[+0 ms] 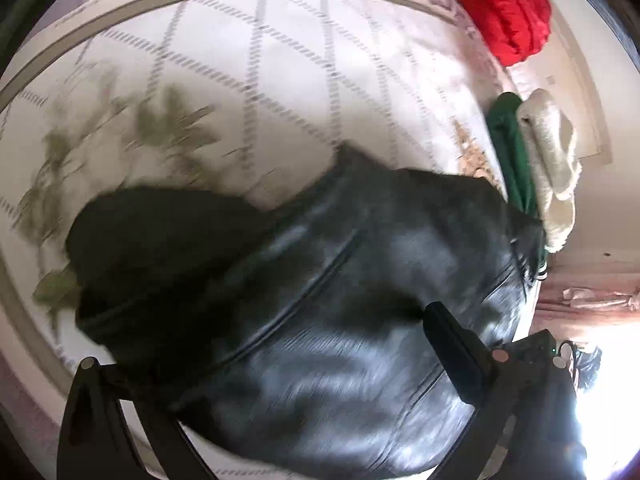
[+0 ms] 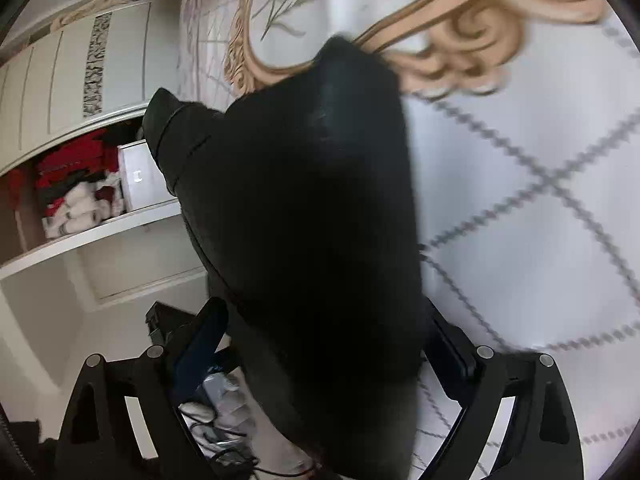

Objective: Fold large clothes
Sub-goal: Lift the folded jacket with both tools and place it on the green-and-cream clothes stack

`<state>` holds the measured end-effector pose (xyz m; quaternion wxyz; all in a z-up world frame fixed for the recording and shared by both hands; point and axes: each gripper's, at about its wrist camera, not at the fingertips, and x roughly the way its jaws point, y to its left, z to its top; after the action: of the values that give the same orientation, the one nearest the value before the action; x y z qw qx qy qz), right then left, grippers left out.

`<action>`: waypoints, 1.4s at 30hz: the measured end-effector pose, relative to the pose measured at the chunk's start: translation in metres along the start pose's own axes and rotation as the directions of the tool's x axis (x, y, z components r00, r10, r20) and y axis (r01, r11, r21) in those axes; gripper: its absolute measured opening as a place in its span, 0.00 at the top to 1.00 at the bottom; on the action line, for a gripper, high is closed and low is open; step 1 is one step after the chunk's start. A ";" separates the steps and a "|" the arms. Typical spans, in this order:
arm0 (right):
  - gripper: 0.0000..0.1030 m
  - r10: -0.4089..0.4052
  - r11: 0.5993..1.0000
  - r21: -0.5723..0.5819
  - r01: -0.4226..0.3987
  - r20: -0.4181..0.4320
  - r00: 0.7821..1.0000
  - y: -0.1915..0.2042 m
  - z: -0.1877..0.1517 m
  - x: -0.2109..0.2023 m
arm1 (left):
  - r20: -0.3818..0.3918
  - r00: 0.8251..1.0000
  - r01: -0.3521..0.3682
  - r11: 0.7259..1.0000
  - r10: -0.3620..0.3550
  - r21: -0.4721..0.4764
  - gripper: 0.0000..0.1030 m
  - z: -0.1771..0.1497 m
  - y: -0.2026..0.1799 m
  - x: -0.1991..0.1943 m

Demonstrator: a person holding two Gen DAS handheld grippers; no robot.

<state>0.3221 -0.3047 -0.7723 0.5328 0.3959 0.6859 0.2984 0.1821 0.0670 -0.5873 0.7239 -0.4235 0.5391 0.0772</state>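
On a white bedspread (image 1: 280, 60) with grey diamond lines and a leafy print lies a black leather jacket (image 1: 320, 280), bunched and glossy, with a seam or zip running across it. Seen from the left wrist, the left gripper (image 1: 280, 352) hangs low over the jacket; its right finger (image 1: 452, 344) lies on or just above the leather and the left finger is mostly hidden under the fabric, so the jaws stand wide, but whether they pinch any leather I cannot tell. Beyond the jacket, near the bed's edge, sit a green garment (image 1: 512, 152) and a cream one (image 1: 556, 160) side by side, touching; a red bundle (image 1: 500, 4) lies well apart at the far side. From the right wrist, the jacket (image 2: 312, 208) shows as a dark mass filling the gap between the fingers of the right gripper (image 2: 324, 332), whose jaws are spread wide and do not press on it. To the left stands a white wardrobe (image 2: 80, 80) with an open shelf (image 2: 80, 184) of red and white clothes.
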 end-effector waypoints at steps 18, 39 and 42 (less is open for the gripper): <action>0.56 0.037 0.999 -0.014 -0.036 0.164 0.986 0.047 -0.005 -0.059 | 0.139 0.990 -0.028 0.979 0.000 0.200 0.87 0.020 -0.075 -0.055; 0.58 0.133 0.981 -0.170 -0.094 0.233 0.963 0.226 0.084 -0.228 | 0.262 0.952 0.067 0.941 -0.160 0.332 0.87 0.131 -0.257 -0.149; 0.58 0.162 0.972 -0.207 -0.113 0.237 0.958 0.276 0.127 -0.253 | 0.298 0.935 0.081 0.935 -0.191 0.345 0.88 0.168 -0.297 -0.156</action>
<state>0.5373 -0.3840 -0.4504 0.6291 0.4246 0.5512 0.3466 0.4072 0.0508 -0.2877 0.8670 -0.3153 0.3858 0.0047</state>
